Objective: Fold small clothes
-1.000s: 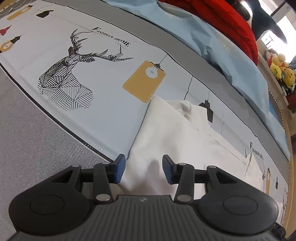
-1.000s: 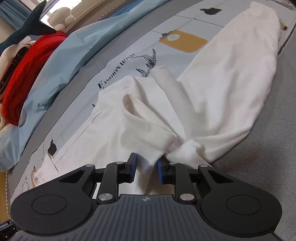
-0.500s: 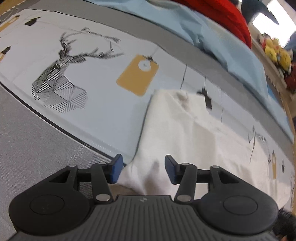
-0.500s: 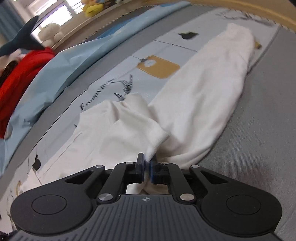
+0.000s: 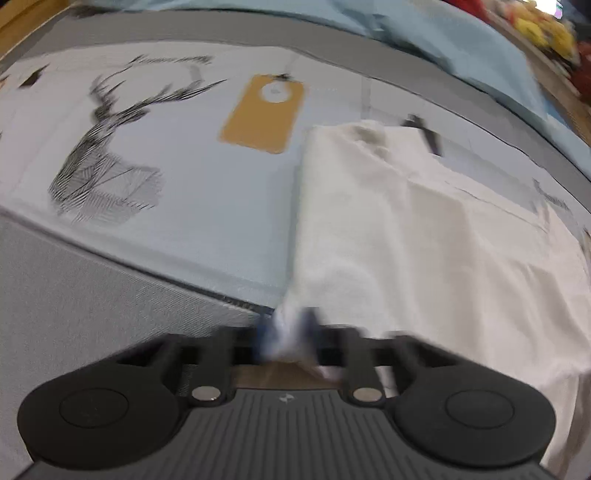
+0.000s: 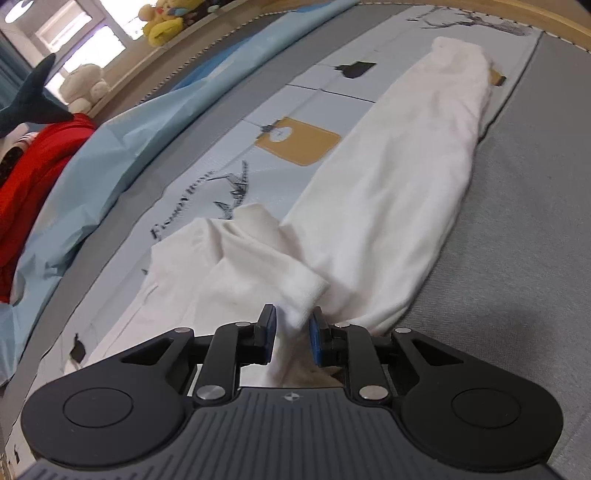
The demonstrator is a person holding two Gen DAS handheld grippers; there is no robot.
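A white garment (image 5: 424,229) lies stretched out on a printed bedsheet (image 5: 192,192). In the blurred left wrist view my left gripper (image 5: 288,334) is shut on the garment's near corner, with cloth bunched between the blue pads. In the right wrist view the garment (image 6: 399,192) runs away to the upper right, with a sleeve (image 6: 269,266) folded over near me. My right gripper (image 6: 293,330) stands open around the sleeve's cuff end, the cloth loose between the pads.
The sheet has a deer print (image 5: 107,155) and a mustard tag print (image 5: 262,110). Grey mattress fabric (image 6: 517,258) lies along the near side. A light blue cover (image 6: 122,140), a red garment (image 6: 33,177) and plush toys (image 6: 166,18) sit at the far edge.
My left gripper has closed on the garment's corner and the view has swung. My right gripper, pinched shut on the cuff half a second ago, has opened.
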